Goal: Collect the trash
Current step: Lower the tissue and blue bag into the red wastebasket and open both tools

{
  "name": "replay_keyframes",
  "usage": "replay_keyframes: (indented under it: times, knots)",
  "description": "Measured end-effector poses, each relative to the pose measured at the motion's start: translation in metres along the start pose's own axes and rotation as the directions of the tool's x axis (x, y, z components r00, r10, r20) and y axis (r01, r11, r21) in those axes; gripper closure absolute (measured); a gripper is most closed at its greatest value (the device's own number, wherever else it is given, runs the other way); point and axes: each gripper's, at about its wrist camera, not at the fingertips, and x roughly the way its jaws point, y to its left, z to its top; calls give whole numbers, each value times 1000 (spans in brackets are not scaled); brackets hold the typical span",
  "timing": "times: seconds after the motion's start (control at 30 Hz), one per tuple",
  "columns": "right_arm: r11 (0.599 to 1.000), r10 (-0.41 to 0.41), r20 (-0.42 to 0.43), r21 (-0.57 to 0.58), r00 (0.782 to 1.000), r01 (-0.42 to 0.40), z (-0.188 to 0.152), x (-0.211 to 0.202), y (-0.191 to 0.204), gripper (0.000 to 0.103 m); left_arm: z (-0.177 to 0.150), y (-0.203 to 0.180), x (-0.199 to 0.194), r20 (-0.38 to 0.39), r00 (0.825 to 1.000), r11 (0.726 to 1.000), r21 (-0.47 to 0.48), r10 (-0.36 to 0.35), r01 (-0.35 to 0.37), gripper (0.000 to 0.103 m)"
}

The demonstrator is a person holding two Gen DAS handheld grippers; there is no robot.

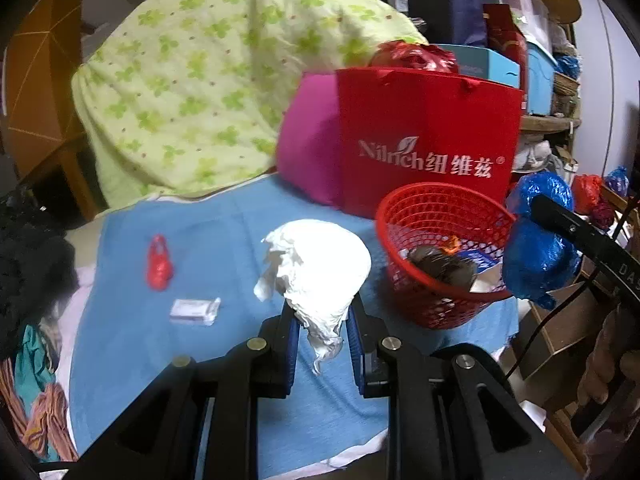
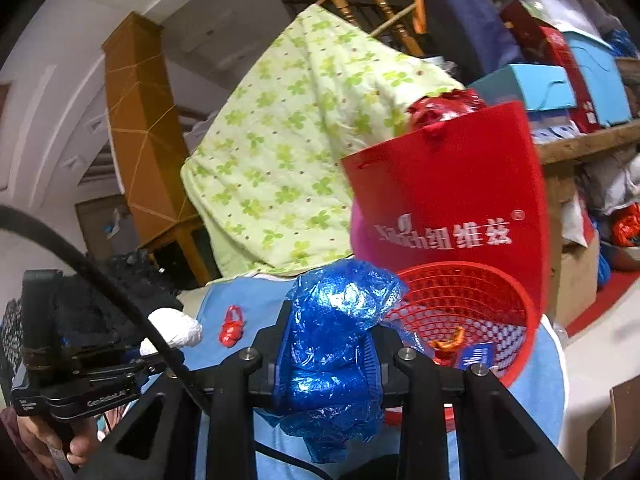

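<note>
Bulging from the left tool (image 1: 323, 316), crumpled white tissue (image 1: 316, 264).

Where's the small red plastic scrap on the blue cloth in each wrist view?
Left wrist: the red plastic scrap lies left of centre, left of the white crumpled paper.
Right wrist: the scrap is lower left of centre, right of the paper.
Shared landmark: the red mesh basket.

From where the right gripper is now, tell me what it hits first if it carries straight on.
Most likely the red mesh basket: its rim sits just beyond the blue plastic bag clamped in the right gripper, slightly right of centre. Depth is hard to judge.
</note>
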Motion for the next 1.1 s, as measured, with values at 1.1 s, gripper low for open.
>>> replay_keyframes:
  times: [1.1]
  knots:
    - [939,-59,34,342,998,44,30,19,-117,69,65,-96,89,-53,949,949,22,-312,314,79]
